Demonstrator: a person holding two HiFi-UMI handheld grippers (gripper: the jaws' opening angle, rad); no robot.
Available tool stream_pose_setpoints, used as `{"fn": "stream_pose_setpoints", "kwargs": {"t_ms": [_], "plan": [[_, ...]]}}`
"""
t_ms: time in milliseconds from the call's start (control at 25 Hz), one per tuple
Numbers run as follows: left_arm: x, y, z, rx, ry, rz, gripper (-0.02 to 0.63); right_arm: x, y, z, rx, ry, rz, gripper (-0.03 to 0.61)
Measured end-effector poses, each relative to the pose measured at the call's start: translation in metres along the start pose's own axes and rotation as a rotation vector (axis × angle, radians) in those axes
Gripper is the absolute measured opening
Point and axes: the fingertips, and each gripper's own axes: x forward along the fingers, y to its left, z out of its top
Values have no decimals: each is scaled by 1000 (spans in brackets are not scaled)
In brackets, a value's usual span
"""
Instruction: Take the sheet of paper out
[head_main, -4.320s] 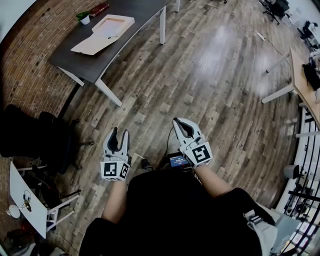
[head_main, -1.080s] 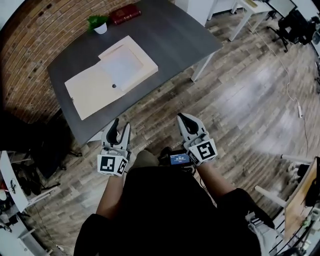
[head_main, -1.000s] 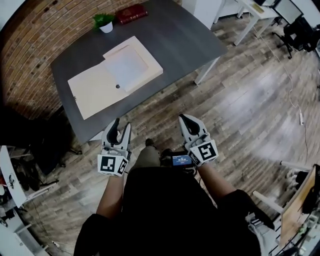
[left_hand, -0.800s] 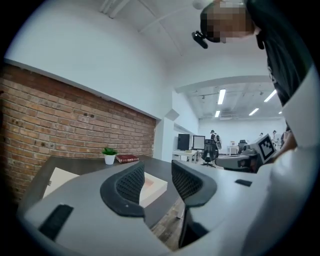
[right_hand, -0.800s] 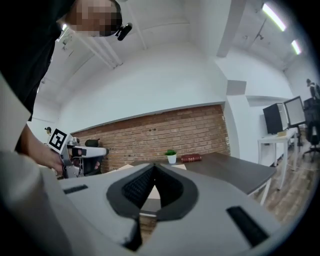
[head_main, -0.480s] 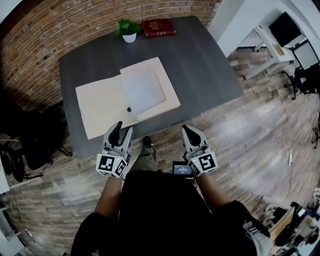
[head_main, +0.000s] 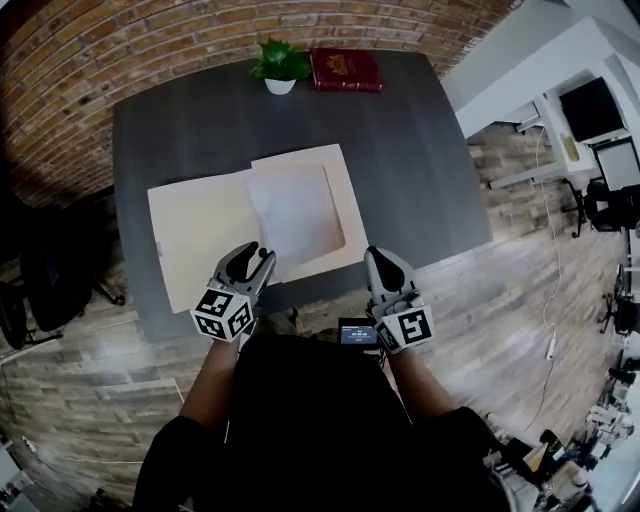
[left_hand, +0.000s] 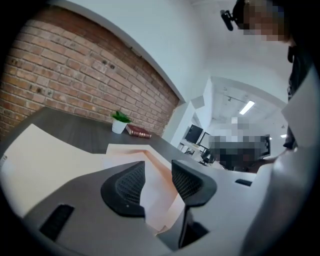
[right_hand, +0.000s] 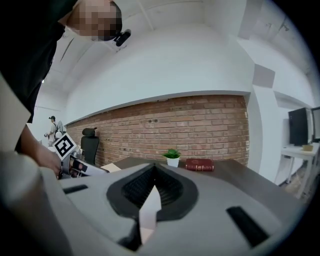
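The sheet of paper (head_main: 297, 210) lies flat in the rimmed right half of an open tan folder (head_main: 200, 235) in the middle of the dark worktop (head_main: 410, 150). From both tongs it sits at about 12 o'clock.

The left tongs (head_main: 256, 258) are over the folder's near edge, at 7 o'clock of the sheet. Their jaws are a narrow way apart with nothing gripped; the left gripper view shows only the folder's pale surface through the gap. The right tongs (head_main: 378, 258) are at 5 o'clock of the sheet, just beside the folder's near right corner at the worktop's front edge. Their tips are pressed together and hold nothing.

The left tongs cover a stretch of the folder's front edge, and I cannot tell whether they touch it. In the right gripper view the tongs' own body blocks most of the worktop, and a pale sliver lower in the jaws cannot be made out.

A small potted plant (head_main: 280, 66) and a red book (head_main: 345, 69) stand at 12 o'clock of the folder, well apart from it, by the brick wall (head_main: 120, 40). Nothing lies between the tongs and the sheet.
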Motion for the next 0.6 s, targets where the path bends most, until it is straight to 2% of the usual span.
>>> {"fn": "stream_pose_setpoints", "kwargs": {"t_ms": [120,240,600], "plan": [[19,14,-15,-45,99,3,153,22,-10,2,-6,8,11,3],[35,23,-31,-57,193,15,153,40,-19,-2,0,28,32,3],[75,68,-63,-175,344,191,153,100,-46,-6,20,41,211,3]]}}
